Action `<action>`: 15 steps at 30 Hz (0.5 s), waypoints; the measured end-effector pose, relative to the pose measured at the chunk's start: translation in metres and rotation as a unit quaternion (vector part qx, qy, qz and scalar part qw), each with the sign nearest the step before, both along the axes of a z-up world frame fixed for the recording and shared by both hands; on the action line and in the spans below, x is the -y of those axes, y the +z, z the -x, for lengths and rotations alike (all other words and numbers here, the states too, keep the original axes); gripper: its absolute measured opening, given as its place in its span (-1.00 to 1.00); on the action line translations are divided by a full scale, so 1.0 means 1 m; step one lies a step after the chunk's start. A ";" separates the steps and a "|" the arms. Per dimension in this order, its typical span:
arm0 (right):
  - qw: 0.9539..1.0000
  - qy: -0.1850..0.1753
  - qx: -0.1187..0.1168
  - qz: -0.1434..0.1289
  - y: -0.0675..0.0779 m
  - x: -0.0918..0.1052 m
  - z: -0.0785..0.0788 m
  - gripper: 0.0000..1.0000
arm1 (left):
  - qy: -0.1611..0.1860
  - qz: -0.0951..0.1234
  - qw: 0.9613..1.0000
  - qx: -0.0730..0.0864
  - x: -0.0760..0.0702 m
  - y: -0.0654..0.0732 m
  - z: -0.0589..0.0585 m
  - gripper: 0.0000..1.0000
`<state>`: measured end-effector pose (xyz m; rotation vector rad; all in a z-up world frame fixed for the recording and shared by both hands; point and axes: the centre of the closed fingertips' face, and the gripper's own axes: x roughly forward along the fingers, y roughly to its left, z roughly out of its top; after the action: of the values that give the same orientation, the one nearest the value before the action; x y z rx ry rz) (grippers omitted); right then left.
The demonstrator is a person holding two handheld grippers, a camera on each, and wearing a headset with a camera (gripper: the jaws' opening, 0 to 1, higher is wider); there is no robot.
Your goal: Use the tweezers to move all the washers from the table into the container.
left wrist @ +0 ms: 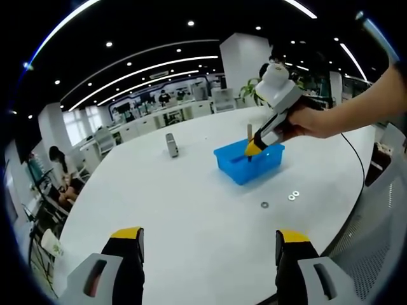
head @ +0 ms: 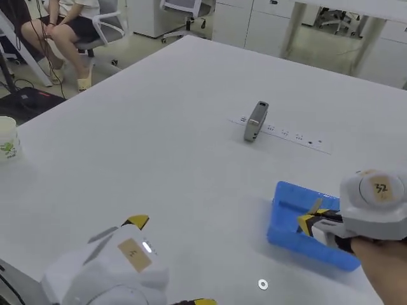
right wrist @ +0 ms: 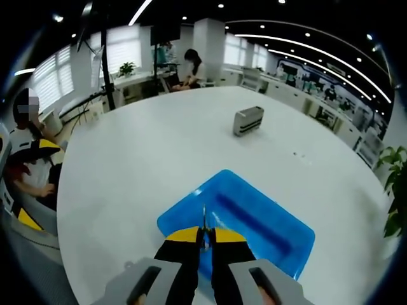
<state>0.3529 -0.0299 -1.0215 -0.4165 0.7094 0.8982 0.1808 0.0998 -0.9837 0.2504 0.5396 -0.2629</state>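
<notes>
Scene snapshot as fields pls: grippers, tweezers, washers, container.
left gripper: open, holding nothing, above the white table
right gripper: shut on slim metal tweezers, which point down into the blue plastic container
washer in tweezers: cannot tell
small metal washers: three on the table near the container, outside it
grey box-shaped device: on the table beyond the container, apart from it
</notes>
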 end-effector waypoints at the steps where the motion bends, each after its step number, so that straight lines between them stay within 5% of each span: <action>1: 1.000 -0.001 -0.001 0.000 0.000 0.000 0.000 -0.96 | 0.000 0.000 1.000 0.000 0.000 0.000 0.000 0.73; 15: 1.000 -0.014 -0.008 -0.005 -0.005 0.006 -0.008 -0.94 | -0.003 -0.007 1.000 -0.005 0.000 -0.002 0.000 0.72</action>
<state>0.3605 -0.0354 -1.0269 -0.3900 0.7247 0.8786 0.1805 0.0999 -0.9860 0.2648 0.5502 -0.2653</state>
